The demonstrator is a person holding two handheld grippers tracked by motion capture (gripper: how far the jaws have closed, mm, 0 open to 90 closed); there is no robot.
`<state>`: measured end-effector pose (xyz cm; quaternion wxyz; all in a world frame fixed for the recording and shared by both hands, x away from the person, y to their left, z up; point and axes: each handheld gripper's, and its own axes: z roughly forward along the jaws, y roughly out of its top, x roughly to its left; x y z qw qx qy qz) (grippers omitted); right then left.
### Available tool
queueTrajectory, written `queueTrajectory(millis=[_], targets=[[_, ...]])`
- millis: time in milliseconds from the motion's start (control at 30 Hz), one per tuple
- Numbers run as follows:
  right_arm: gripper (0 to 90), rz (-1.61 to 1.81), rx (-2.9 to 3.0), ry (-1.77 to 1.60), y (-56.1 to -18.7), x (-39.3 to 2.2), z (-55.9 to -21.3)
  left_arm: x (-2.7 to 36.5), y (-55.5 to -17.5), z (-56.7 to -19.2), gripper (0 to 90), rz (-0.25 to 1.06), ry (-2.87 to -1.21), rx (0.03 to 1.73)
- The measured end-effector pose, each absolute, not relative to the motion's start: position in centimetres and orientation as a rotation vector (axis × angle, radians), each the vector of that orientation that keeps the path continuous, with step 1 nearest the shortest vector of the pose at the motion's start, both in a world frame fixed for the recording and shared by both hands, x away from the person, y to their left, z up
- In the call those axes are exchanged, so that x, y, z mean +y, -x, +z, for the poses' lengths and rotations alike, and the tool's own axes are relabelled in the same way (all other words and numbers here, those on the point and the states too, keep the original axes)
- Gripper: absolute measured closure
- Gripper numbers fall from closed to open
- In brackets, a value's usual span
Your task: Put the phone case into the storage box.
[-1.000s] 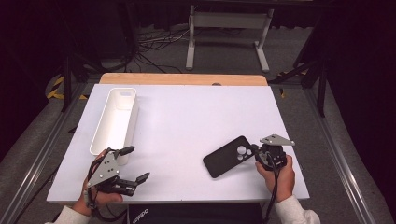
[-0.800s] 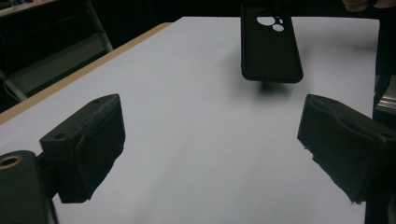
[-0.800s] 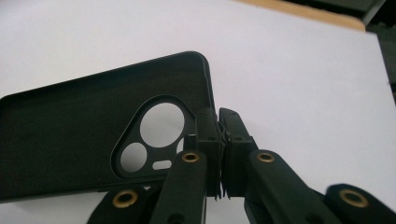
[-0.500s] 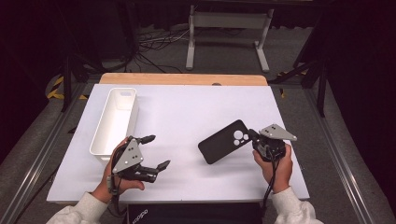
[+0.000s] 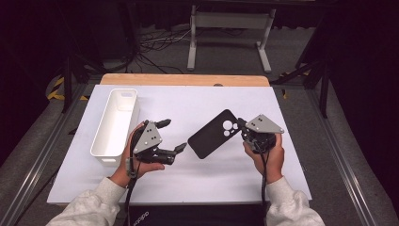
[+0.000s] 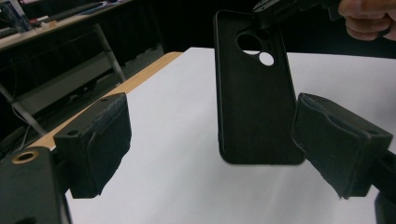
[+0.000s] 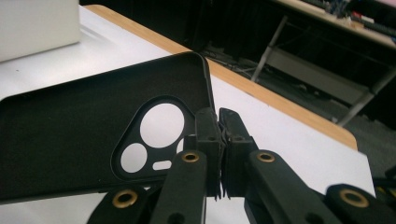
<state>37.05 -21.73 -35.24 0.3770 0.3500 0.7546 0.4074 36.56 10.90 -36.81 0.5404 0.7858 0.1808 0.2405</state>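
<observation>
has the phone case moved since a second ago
Yes. The phone case, pinched at its camera end by the right claw, has been lifted off the table and carried left, closer to the white bin.

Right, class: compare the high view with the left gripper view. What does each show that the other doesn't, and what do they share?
High view alone: the white bin, both forearms, and the left tongs from outside. Left gripper view alone: its own two pads standing open on either side of the case's lower end, not touching it. Both: the black phone case, pinched at its camera-hole end by the right tongs, and the white table.
</observation>
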Motion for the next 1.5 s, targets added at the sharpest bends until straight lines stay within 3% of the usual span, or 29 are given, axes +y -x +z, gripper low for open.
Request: queueTrajectory(millis=[467, 567, 1033, 1267, 1500], targets=[[88.5, 1.016, 1.962, -0.710, -37.2, -18.0, -34.9, 8.6, -38.7, -35.9, 24.3, 0.593, -1.915, 0.455], [88.4, 0.983, 1.990, -0.620, -37.2, -16.8, -34.8, 8.3, -39.2, -35.8, 35.7, 0.581, -1.952, 0.442], [88.5, 0.806, 1.979, -0.318, -36.1, -12.5, -35.6, 8.1, -40.5, -35.9, 61.9, 0.614, -2.005, 0.494], [88.4, 0.747, 1.928, -0.220, -35.0, -11.6, -35.8, 8.4, -40.2, -35.8, 63.4, 0.592, -1.994, 0.485], [88.2, 0.733, 1.915, -0.172, -34.6, -11.4, -36.1, 8.4, -39.9, -35.8, 70.5, 0.602, -2.008, 0.457]])
